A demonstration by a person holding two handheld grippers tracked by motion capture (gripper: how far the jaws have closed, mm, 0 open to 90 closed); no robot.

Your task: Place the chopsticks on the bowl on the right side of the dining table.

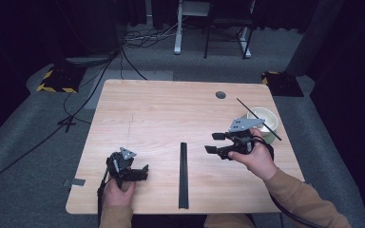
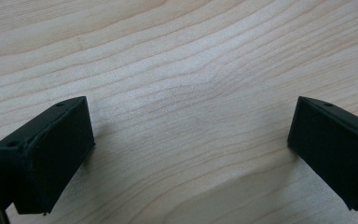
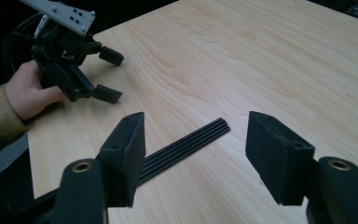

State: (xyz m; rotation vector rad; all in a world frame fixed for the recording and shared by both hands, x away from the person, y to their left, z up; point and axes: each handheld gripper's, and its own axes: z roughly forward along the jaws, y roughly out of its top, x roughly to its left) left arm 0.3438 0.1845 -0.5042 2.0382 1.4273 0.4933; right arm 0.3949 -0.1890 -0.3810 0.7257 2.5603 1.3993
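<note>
A bundle of black chopsticks (image 1: 184, 175) lies flat on the wooden table (image 1: 171, 114), just right of the middle of its near half. Its long axis runs straight from the person's edge toward the far edge, the near end almost at the table's front edge. In the right gripper view the same bundle (image 3: 186, 146) shows as 4 or so thin rods side by side, ends flush, passing behind that gripper's nearer jaw.

The right gripper (image 1: 221, 144) is held just above the table to the right of the chopsticks, jaws pointing left toward them and standing wide apart with nothing between them; its own view (image 3: 196, 154) confirms the gap. The right hand (image 1: 254, 159) grips it from behind. The left gripper (image 1: 142, 172) rests low at the table's near left, well apart from the chopsticks, held by the left hand (image 1: 119, 192). Its jaws are spread too, and its own view (image 2: 189, 154) has bare wood grain between them.

Behind the right gripper, near the table's right edge, stands a pale bowl (image 1: 265, 118) with 1 more black stick (image 1: 259, 119) lying slantwise across its rim. A round grommet hole (image 1: 220, 95) sits near the far edge. Around the table is grey carpet (image 1: 38, 142), with cables (image 1: 76, 104) trailing on the left, 2 black-and-yellow striped bases (image 1: 57, 80) and dark curtains beyond.
</note>
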